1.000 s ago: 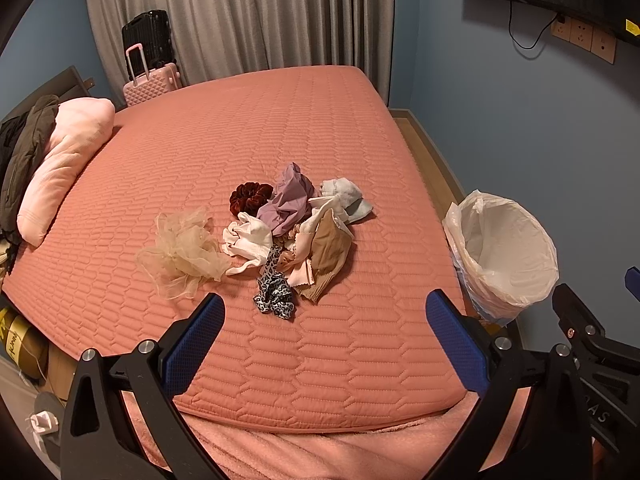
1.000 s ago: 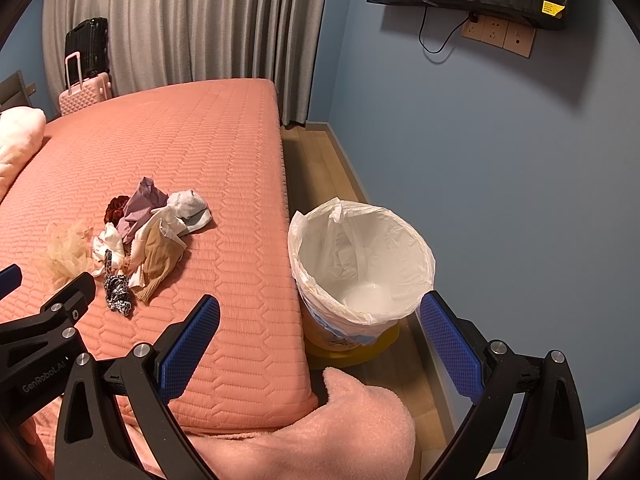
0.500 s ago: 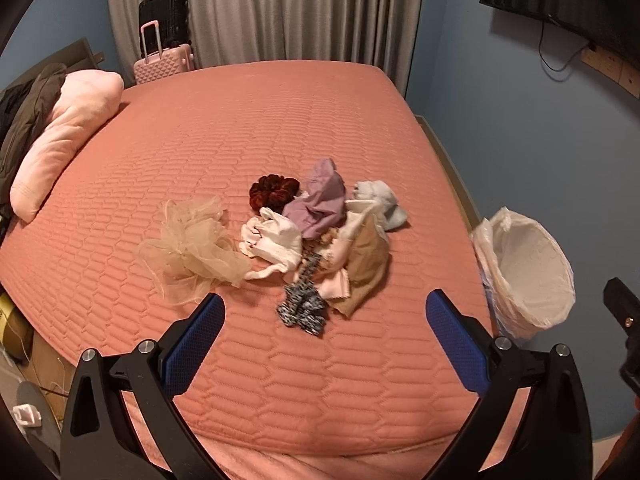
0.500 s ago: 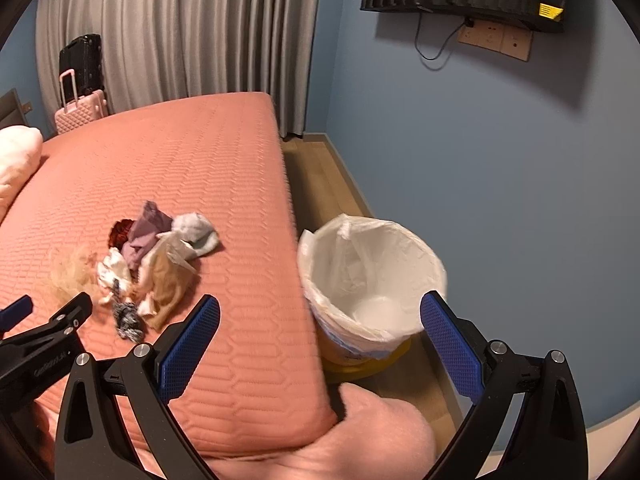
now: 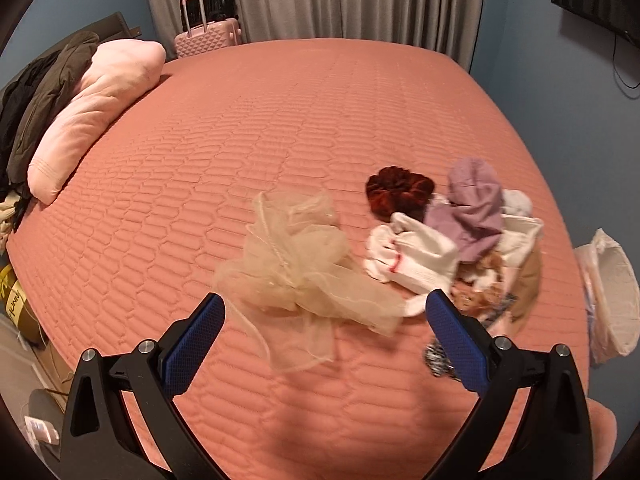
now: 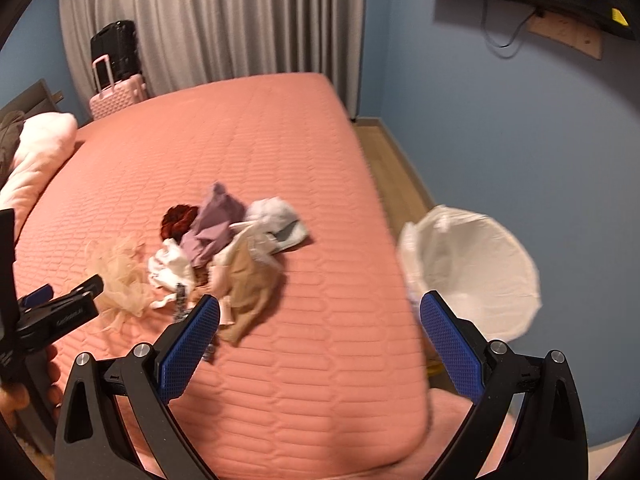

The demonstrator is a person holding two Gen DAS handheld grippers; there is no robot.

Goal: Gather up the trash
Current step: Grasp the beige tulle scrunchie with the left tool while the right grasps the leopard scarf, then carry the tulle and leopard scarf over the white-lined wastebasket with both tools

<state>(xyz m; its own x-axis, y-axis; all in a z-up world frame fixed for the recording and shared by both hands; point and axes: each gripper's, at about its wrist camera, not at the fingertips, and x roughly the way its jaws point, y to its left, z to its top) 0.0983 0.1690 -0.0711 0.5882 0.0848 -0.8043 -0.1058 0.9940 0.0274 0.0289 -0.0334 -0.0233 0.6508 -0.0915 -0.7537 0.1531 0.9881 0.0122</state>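
Now beige tulle sits just ahead btwn wide-apart left tool pads.

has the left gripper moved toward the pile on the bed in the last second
Yes. The left gripper has come forward and swung left: the beige tulle bow now sits just ahead between its open fingers, while the lined trash bin has slid toward the right edge.

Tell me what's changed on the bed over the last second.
The left gripper has moved in toward the beige tulle, jaws open, nothing held. The right gripper has swung left toward the pile, also open. The pile, tulle and bin haven't moved.
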